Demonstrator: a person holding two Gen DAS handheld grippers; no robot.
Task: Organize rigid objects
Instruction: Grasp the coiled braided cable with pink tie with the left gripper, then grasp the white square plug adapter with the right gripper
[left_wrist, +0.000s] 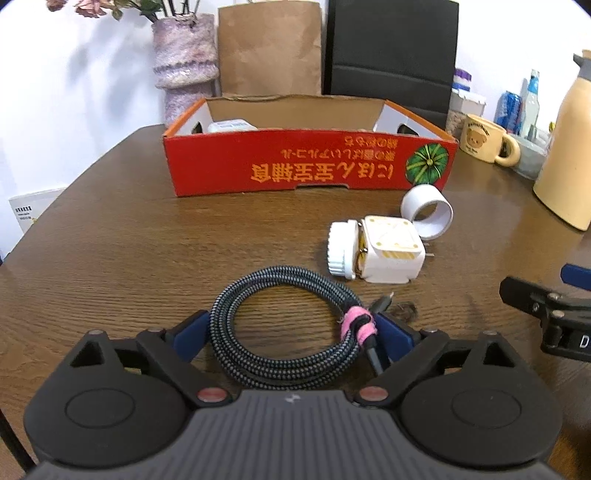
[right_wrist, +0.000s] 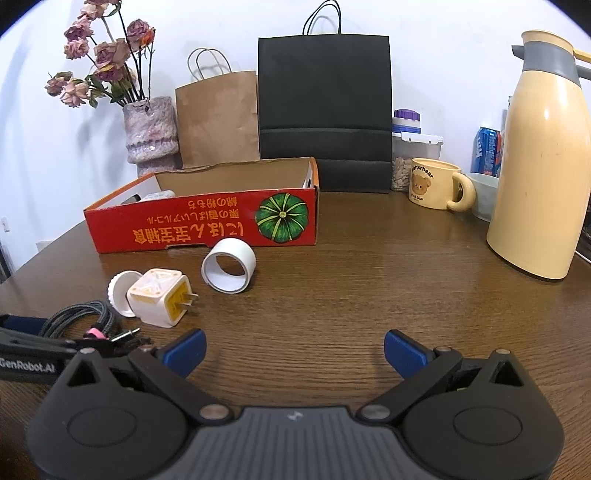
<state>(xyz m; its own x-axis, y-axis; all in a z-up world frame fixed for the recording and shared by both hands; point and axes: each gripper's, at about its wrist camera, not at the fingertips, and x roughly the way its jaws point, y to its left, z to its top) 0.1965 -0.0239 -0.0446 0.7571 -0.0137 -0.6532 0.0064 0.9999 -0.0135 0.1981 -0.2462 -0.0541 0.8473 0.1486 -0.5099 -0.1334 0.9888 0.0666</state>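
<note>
The left tool (left_wrist: 293, 330) sits low over a brown wood-grain bench (left_wrist: 129, 240), its blue fingers (left_wrist: 192, 330) spread to either side of a coiled braided cable (left_wrist: 291, 325) bound with a pink strap (left_wrist: 356, 325). The coil lies flat on the bench between the fingers; whether the pads touch it cannot be told, though the right-hand finger sits just beside the strap. From the left wrist view, a white wall charger (left_wrist: 388, 251) with its prongs pointing toward 3 o'clock lies at about 1 o'clock from the coil, touching a white ribbed cap (left_wrist: 341, 247) on its 9 o'clock side. A white tape ring (left_wrist: 426, 210) lies on its side just beyond the charger at 1 o'clock. At 12 o'clock stands an open red cardboard box (left_wrist: 306, 162) printed with yellow characters and a green pumpkin, with a pale object (left_wrist: 231, 126) resting in its far left corner.

The right tool (right_wrist: 293, 350) hovers over bare bench, fingers spread wide with nothing between them. In its view the charger and cap sit at 10 o'clock and the box at 11 o'clock. Along the back stand a vase of dried roses (right_wrist: 149, 129), a brown paper bag (right_wrist: 218, 118), a black paper bag (right_wrist: 325, 114), a bear mug (right_wrist: 437, 184) and a cream thermos jug (right_wrist: 543, 155).
</note>
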